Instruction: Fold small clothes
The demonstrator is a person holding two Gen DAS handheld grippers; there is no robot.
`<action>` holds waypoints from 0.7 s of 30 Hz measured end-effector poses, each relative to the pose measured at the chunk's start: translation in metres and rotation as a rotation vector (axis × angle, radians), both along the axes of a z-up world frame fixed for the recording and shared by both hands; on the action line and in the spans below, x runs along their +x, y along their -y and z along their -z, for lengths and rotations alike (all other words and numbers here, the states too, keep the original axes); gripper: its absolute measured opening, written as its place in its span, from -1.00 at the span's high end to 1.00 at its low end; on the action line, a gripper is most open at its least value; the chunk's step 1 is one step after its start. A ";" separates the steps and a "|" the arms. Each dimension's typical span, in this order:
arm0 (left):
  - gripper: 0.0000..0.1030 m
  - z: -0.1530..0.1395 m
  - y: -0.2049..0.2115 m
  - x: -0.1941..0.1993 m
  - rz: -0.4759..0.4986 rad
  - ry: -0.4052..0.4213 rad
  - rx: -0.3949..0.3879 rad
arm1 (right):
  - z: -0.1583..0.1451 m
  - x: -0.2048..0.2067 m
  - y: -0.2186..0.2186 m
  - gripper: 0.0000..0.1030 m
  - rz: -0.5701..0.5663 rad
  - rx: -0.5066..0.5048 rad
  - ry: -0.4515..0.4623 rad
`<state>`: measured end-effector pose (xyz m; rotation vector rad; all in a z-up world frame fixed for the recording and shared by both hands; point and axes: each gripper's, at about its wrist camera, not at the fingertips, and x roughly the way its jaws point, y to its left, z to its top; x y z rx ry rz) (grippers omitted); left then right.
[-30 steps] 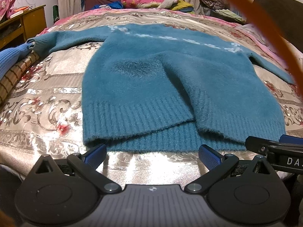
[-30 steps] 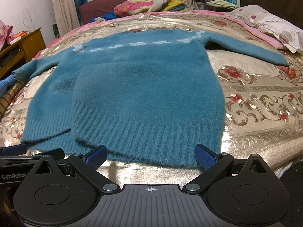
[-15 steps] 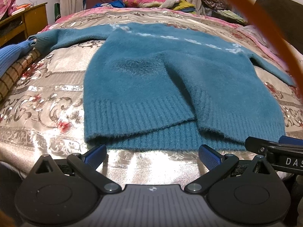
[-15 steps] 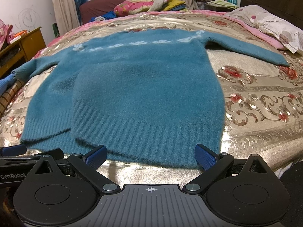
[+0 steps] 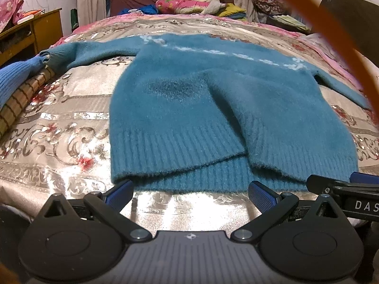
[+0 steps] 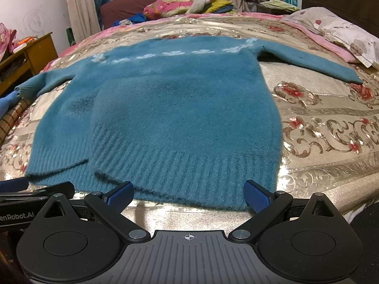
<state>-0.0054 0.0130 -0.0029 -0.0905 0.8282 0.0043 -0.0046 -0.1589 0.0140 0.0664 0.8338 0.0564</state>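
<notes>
A fuzzy teal sweater (image 5: pixel 213 108) lies flat on the bed, hem toward me, sleeves spread left and right; a fold ridge runs down its middle. It also shows in the right wrist view (image 6: pixel 180 108). My left gripper (image 5: pixel 190 193) is open and empty, just short of the hem's left half. My right gripper (image 6: pixel 188 195) is open and empty, at the hem's right half, its blue pads (image 6: pixel 257 195) level with the hem edge. The right gripper's side shows at the left view's right edge (image 5: pixel 343 189).
The bed has a shiny floral bedspread (image 6: pixel 327 123). A light blue knit (image 5: pixel 14 80) lies at the left edge over a checked cloth. A wooden cabinet (image 5: pixel 35 30) stands left. Pillows (image 6: pixel 336 30) lie far right; piled bedding (image 6: pixel 180 2) at the back.
The left wrist view has tipped and edged slightly toward the sweater. The right gripper has barely moved. Both stay open.
</notes>
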 end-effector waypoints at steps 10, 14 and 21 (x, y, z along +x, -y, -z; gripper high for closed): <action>-1.00 0.000 -0.003 0.006 0.004 0.009 0.010 | -0.001 0.002 -0.001 -0.92 -0.011 -0.038 0.020; -1.00 0.000 -0.004 0.009 0.009 0.014 0.017 | -0.001 0.003 -0.002 -0.92 -0.021 -0.057 0.029; -1.00 0.001 -0.010 0.011 0.010 0.035 0.055 | -0.001 0.004 0.001 -0.83 -0.031 -0.073 0.039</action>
